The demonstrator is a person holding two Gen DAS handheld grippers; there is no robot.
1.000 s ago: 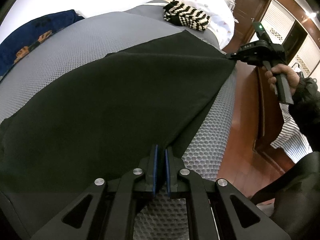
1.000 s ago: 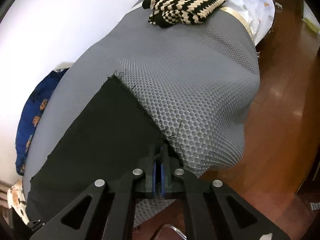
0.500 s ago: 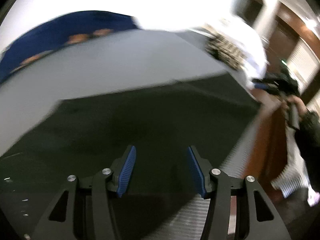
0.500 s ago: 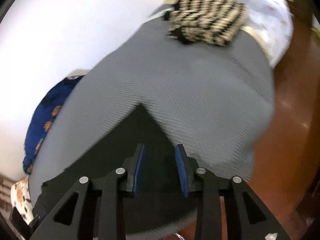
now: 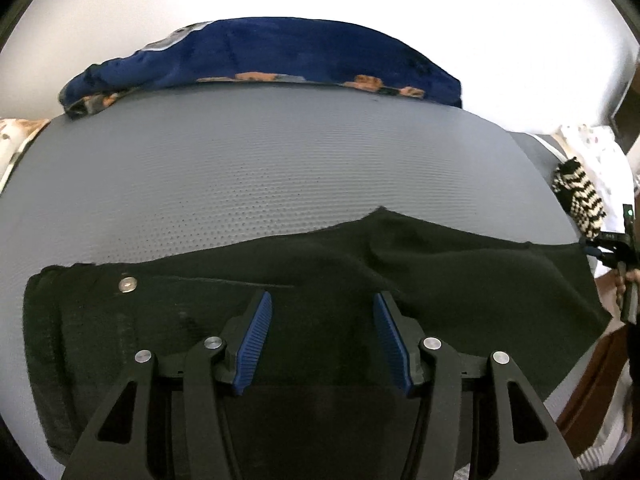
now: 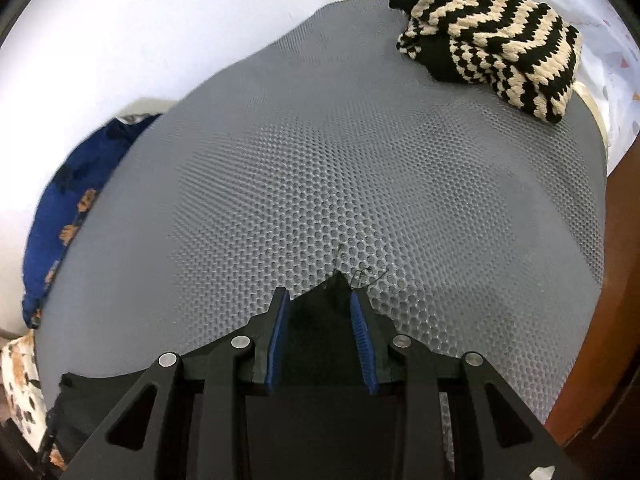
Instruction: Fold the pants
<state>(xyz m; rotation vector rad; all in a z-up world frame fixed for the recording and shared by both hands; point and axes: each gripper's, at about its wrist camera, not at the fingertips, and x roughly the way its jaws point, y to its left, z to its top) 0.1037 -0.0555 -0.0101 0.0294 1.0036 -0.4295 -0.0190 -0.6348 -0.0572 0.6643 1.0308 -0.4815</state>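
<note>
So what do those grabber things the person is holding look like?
Each gripper, left and right, is black, with two flat fingers lined with ribbed blue pads. Behind the fingers, angular black arms with triangle-shaped cut-outs spread out, joined by round silver bolts. In the left camera's view, the right gripper at the far edge shows a small green light.

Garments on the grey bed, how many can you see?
3: black pants spread along the near edge, a striped knit at the far right end, a blue patterned piece along the back by the wall. Others may be hidden.
</note>
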